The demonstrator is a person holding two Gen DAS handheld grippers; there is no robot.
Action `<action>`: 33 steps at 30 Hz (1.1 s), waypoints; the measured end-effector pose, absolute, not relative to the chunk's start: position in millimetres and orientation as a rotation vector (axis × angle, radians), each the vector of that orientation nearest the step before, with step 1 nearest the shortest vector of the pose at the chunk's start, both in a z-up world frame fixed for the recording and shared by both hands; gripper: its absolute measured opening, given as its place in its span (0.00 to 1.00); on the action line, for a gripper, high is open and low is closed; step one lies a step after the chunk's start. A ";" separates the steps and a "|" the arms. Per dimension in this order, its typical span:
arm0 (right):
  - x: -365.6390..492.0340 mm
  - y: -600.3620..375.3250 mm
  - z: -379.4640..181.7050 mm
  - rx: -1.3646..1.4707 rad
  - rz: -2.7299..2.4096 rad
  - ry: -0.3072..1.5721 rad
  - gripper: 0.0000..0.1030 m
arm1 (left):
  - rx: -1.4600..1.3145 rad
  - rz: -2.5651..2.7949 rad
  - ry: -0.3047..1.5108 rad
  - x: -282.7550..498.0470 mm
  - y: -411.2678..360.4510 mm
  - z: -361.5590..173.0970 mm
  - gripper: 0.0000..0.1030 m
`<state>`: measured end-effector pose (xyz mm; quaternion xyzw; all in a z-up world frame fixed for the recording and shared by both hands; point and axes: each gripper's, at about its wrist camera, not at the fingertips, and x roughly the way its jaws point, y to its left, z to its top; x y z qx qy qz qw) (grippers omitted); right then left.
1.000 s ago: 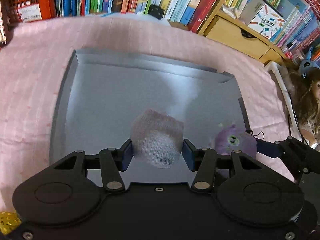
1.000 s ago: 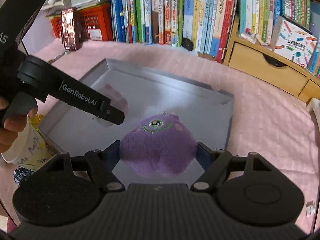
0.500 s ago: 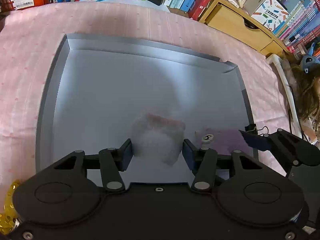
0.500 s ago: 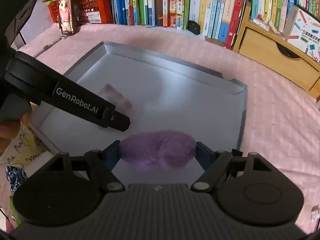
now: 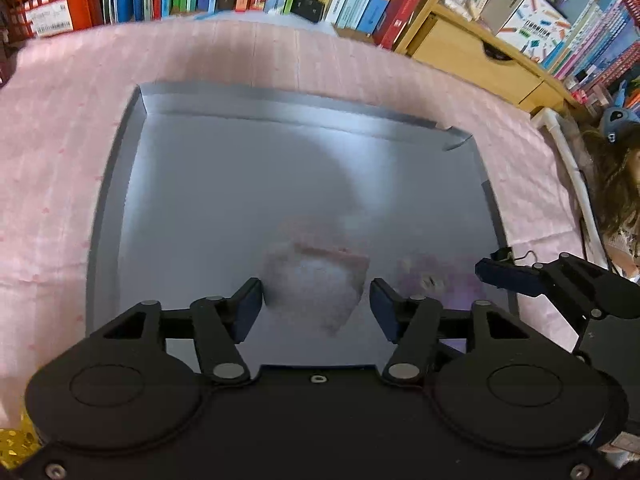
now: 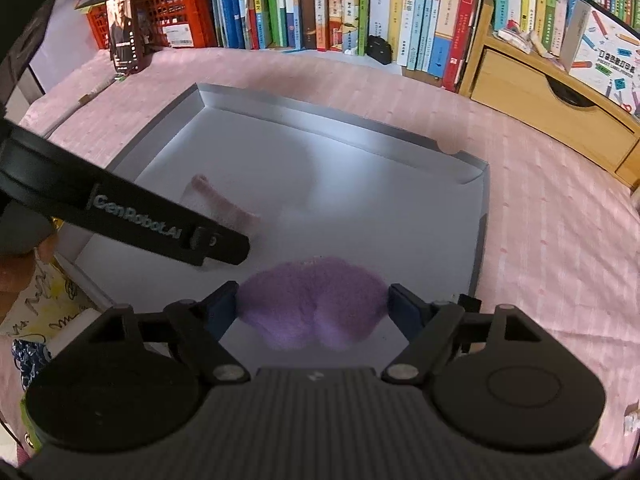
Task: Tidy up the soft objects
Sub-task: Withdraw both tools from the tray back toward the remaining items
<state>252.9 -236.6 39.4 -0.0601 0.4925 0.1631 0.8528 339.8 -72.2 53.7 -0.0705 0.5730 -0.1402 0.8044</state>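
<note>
Right gripper (image 6: 313,304) pinches purple plush (image 6: 314,304); left gripper (image 5: 316,304) apparently crowds beside.

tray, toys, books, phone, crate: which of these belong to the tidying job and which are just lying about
Job:
- purple plush, between the right gripper fingers
- pink-and-white soft toy, between the left gripper fingers
- grey tray under both

Lying about:
- books
- phone
- red crate
- wooden drawer unit
</note>
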 end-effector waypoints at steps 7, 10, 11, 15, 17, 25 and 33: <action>242.7 -243.1 55.5 -0.109 0.318 0.996 0.88 | -0.130 -0.301 1.156 324.6 -65.3 80.1 0.66; 236.0 -246.7 64.6 -0.093 0.305 0.970 0.89 | -0.117 -0.298 1.122 314.5 -62.4 91.0 0.68; 233.4 -248.3 67.6 -0.086 0.302 0.960 0.89 | -0.116 -0.297 1.109 309.5 -60.9 94.8 0.68; 216.4 -255.8 81.3 -0.048 0.290 0.901 0.89 | -0.094 -0.305 1.054 287.0 -57.7 109.4 0.70; 204.8 -261.2 88.3 -0.024 0.302 0.861 0.90 | -0.075 -0.318 1.017 273.8 -56.8 117.4 0.71; 151.5 -272.2 110.4 -0.041 0.256 0.705 0.95 | -0.019 -0.356 0.872 218.0 -52.0 144.2 0.77; 98.4 -272.4 118.4 -0.053 0.227 0.575 0.97 | 0.031 -0.389 0.762 159.0 -47.6 149.8 0.79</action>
